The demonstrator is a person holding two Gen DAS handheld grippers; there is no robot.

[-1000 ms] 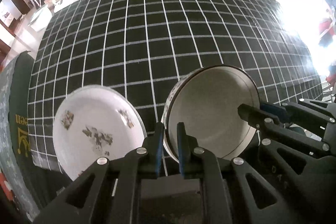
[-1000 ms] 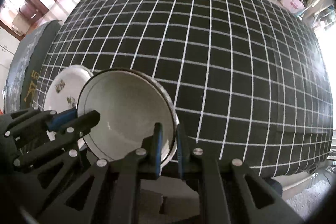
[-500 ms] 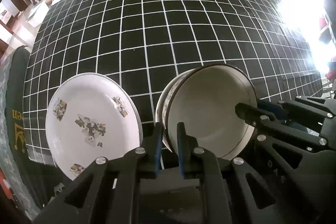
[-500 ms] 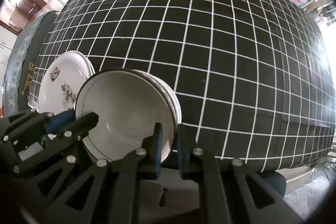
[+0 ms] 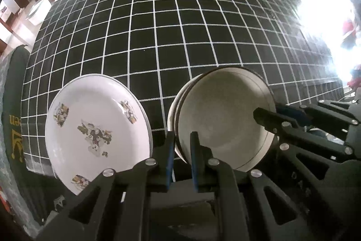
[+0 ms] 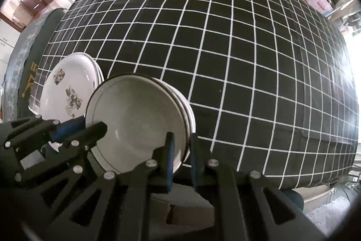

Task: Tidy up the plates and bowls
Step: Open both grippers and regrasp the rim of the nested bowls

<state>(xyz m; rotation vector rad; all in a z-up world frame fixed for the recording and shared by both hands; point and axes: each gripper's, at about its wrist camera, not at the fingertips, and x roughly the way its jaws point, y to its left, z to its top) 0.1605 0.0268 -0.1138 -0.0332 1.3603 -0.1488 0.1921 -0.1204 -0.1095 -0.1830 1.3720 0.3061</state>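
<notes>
**Colleague:** What do both of your grippers hold?

**Me:** My left gripper (image 5: pixel 181 150) pinches the near-left rim of the stack of plain white round ceramic bowls with a thin dark rim line (image 5: pixel 223 119); its black fingers (image 5: pixel 169 150) straddle that rim, one outside, one inside; my right gripper (image 6: pixel 181 150) pinches the same stack (image 6: pixel 137 119) at its opposite rim, at about five o'clock in the right wrist view; the jaws of both stand nearly together, with only the rim between them.

**Colleague:** Where is the stack?

**Me:** It hangs tilted between the two grippers over the near edge of the black tablecloth with a white grid (image 5: pixel 158 37); I cannot tell whether its base touches the cloth; at least three nested rims show along its far side.

**Colleague:** And the plates?

**Me:** The white round plates with floral prints (image 5: pixel 97 128) lie stacked at nine o'clock from the bowls, just beside them, at the near-left corner of the cloth; in the right wrist view they (image 6: pixel 67 87) sit partly behind the bowls; the rest of the cloth stretches away toward twelve o'clock.

**Colleague:** Anything else nearby?

**Me:** A dark green fabric with yellow lettering (image 5: pixel 13 128) lies at the far left.
</notes>
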